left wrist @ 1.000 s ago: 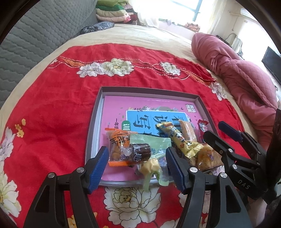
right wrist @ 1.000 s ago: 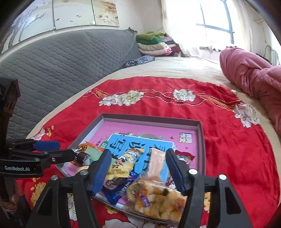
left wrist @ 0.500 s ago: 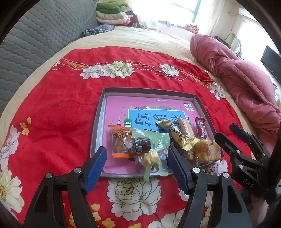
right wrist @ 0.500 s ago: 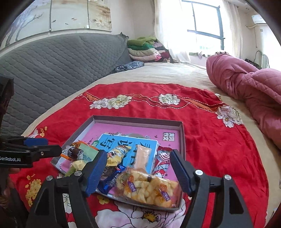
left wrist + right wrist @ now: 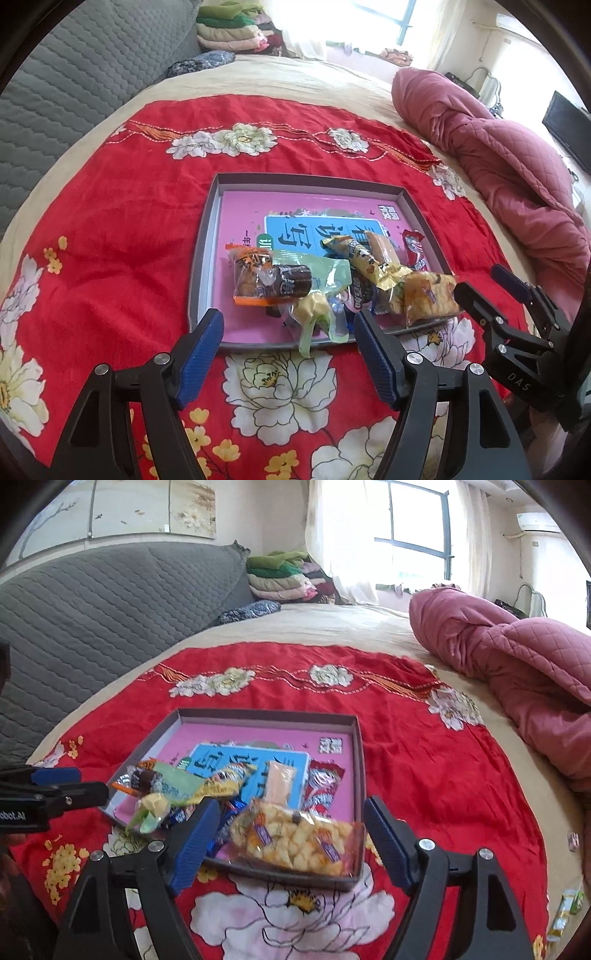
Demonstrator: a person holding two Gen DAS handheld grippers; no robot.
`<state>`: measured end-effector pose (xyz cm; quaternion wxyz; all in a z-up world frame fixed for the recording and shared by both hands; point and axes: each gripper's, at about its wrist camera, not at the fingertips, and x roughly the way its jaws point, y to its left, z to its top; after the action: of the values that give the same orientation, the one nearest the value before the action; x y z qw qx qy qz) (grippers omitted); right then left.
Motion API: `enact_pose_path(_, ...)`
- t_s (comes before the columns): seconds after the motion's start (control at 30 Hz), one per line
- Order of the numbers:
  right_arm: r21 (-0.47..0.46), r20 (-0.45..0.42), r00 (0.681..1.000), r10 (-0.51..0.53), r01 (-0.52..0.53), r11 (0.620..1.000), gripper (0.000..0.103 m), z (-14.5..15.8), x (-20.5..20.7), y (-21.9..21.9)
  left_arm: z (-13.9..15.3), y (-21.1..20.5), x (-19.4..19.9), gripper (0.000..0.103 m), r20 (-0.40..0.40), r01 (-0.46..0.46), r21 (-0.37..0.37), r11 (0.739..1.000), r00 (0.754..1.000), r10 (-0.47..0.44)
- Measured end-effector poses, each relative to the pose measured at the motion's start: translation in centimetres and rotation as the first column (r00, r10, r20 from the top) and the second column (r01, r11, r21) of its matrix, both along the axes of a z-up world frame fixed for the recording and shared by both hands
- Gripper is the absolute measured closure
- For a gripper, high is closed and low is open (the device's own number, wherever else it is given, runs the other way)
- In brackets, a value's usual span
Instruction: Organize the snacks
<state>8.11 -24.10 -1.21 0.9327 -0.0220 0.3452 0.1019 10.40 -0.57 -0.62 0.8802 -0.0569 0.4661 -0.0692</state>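
Both hand-held grippers, left (image 5: 288,332) and right (image 5: 286,821), gape wide and empty. Straight ahead of the right, nearer one, the popcorn bag (image 5: 295,840) lies crosswise at the tray's (image 5: 354,760) near edge.

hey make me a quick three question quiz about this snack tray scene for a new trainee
1. True or false: the left gripper grips a snack.
2. Where does the clear bag of puffed snacks lie? A) in the tray at its near edge B) on the pink quilt C) on the grey headboard
3. Fill in: the tray sits on a ____ floral cloth.

Key: 1 false, both grippers are open and empty; 2 A; 3 red.
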Motion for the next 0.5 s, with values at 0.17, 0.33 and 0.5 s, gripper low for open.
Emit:
enact_pose_path(0.17, -0.001, -0.020, 0.999, -0.026, 0.026, 1.000, 0.018, -0.1, -0.6, -0.3, 0.0, 0.1, -0.7, 0.028, -0.001, 0.012, -0.004, 1.000, 1.000, -0.012)
enact_pose_path(0.33, -0.004, -0.042, 0.999, -0.032, 0.032, 0.999, 0.017, 0.0, -1.9, 0.0, -0.1, 0.1, -1.6, 0.028, -0.009, 0.022, -0.008, 1.000, 1.000, -0.022)
enact_pose_path(0.5, 0.015, -0.077, 0.996, -0.045, 0.046, 0.999, 0.013, 0.1, -3.2, 0.1, -0.4, -0.1, -2.3, 0.028, -0.022, 0.038, -0.010, 0.999, 0.999, -0.039)
